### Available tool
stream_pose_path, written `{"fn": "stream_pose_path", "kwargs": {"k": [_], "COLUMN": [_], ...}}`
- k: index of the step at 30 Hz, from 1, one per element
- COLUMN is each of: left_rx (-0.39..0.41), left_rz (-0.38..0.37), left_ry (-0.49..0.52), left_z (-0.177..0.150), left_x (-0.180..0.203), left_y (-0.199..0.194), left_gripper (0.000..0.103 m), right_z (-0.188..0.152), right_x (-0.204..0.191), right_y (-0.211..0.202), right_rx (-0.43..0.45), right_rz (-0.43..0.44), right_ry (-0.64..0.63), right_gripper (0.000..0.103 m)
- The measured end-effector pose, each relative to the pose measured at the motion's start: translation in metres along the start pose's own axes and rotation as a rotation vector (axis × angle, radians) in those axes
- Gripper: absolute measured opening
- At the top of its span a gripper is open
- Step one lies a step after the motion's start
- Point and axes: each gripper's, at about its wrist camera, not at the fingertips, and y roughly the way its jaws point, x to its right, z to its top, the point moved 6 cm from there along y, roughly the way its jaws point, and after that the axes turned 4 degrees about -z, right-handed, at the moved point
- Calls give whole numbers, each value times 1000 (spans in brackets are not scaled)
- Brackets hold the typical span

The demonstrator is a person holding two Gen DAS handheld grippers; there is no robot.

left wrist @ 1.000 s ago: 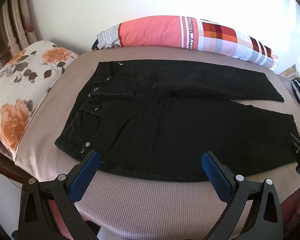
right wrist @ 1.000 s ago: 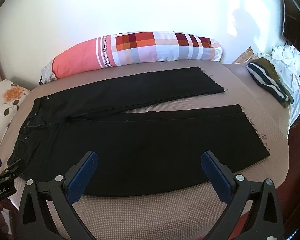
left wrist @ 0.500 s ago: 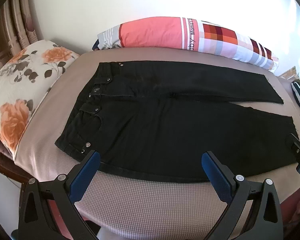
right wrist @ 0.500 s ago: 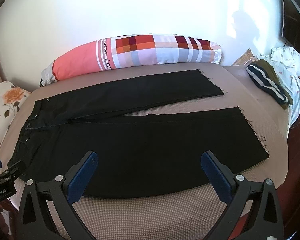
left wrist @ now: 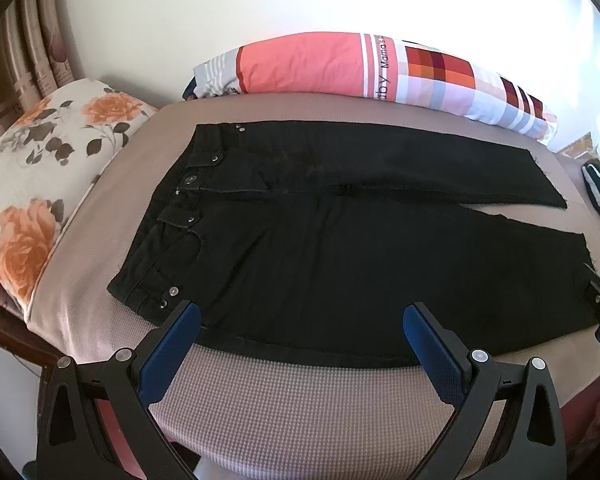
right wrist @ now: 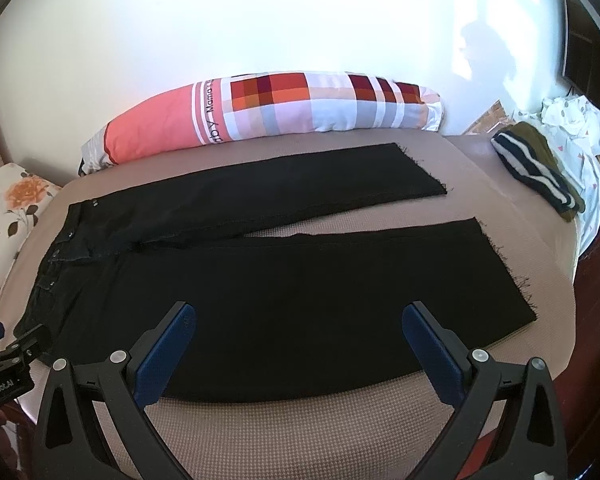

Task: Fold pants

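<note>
Our left gripper (left wrist: 302,330) and right gripper (right wrist: 296,330) both gape wide, holding nothing, above the near edge of one pair of black pants (left wrist: 340,248) spread flat on the tan bed (left wrist: 300,408). We count two pillows: floral (left wrist: 32,184) and checked (left wrist: 380,70). Only the right view shows the wall screen (right wrist: 584,56) and white clothes (right wrist: 576,128).

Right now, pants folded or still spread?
Spread. The black pants lie flat on the bed, both legs apart in a V, with no fold visible. Both grippers are open, holding nothing.
</note>
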Motion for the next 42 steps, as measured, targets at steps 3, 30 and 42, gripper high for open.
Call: {"fn": "stream_pose_path", "kwargs": {"k": [3,30,42], "left_rx": [7,6,15], "left_rz": [-5,-1,-31], "left_ry": [-6,-10,-100], "left_z": [1,10,59], "left_x": [-1,-8,-52], "left_y": [0,10,33], "left_gripper": [101,101,101], "right_z": [2,7,31], "right_x": [-2,-5,-9], "right_y": [1,8,27], "right_rx": [3,-8,-63], "right_rz": [-6,-40,139], "right_ry": [-10,-32,7], "right_gripper": [103,103,103]}}
